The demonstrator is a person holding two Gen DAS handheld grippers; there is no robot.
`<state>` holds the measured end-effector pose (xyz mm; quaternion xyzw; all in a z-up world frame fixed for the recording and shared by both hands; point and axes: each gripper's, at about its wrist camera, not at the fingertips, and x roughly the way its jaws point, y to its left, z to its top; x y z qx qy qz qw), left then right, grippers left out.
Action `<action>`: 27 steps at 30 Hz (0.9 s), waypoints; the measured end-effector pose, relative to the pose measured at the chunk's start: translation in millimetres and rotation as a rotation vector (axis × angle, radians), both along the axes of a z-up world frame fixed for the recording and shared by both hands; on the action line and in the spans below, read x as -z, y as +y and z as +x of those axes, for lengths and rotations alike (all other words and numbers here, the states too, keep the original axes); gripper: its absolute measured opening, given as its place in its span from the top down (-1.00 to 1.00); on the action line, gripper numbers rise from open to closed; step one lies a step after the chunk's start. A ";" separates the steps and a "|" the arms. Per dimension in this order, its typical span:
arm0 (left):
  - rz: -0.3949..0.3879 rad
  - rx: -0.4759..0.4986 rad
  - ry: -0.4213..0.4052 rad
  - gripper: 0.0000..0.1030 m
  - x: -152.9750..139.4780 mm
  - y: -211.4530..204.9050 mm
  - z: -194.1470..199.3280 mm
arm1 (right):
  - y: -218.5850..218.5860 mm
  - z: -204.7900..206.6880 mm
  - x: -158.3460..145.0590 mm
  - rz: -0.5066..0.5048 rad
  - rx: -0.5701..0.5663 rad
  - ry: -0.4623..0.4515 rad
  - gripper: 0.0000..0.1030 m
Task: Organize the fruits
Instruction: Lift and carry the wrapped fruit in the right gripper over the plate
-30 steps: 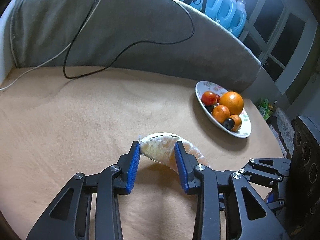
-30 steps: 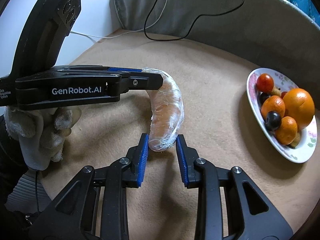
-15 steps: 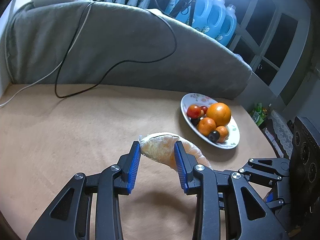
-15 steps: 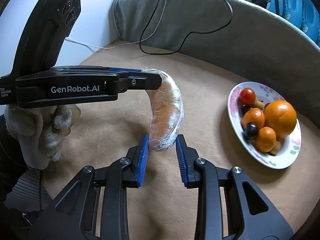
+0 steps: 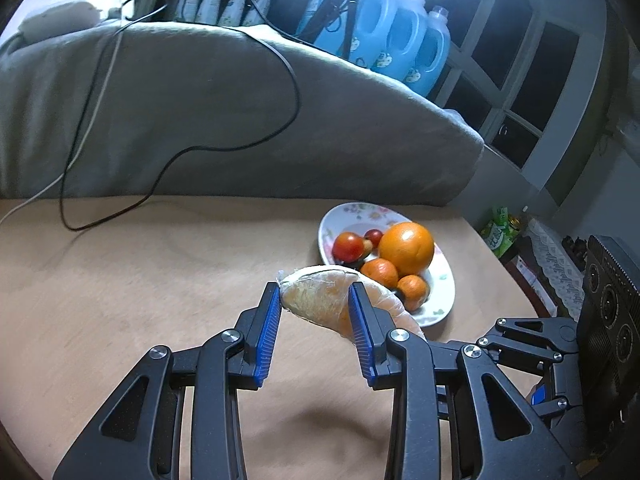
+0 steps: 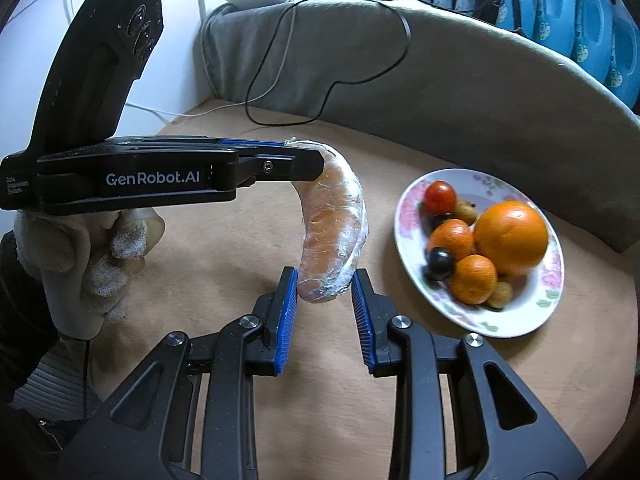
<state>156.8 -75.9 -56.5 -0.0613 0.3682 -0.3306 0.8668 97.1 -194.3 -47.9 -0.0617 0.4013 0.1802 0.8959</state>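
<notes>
A curved wedge of orange-fleshed fruit wrapped in clear film (image 6: 336, 232) hangs above the tan table, held at both ends. My left gripper (image 5: 316, 300) is shut on its pale upper end (image 5: 320, 294); in the right wrist view that gripper (image 6: 296, 152) reaches in from the left. My right gripper (image 6: 325, 280) is shut on the lower end. A flowered white plate (image 6: 516, 320) to the right carries a big orange (image 6: 510, 238), smaller oranges, a red tomato (image 6: 440, 196) and dark small fruits. The same plate (image 5: 442, 302) shows just beyond the wedge in the left wrist view.
A grey cushioned back (image 5: 224, 120) curves around the far side of the table, with a black cable (image 5: 280, 132) and a white cable draped over it. Blue detergent bottles (image 5: 400, 36) stand behind. A gloved hand (image 6: 92, 264) holds the left gripper.
Both grippers have risen with the wrapped wedge between them and moved toward the plate, which now sits closer to the wedge in both views. The grips are unchanged.
</notes>
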 end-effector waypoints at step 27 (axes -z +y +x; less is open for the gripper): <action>-0.004 0.102 -0.035 0.36 -16.6 -67.9 36.0 | -72.4 22.7 -14.8 0.023 0.122 -0.029 0.44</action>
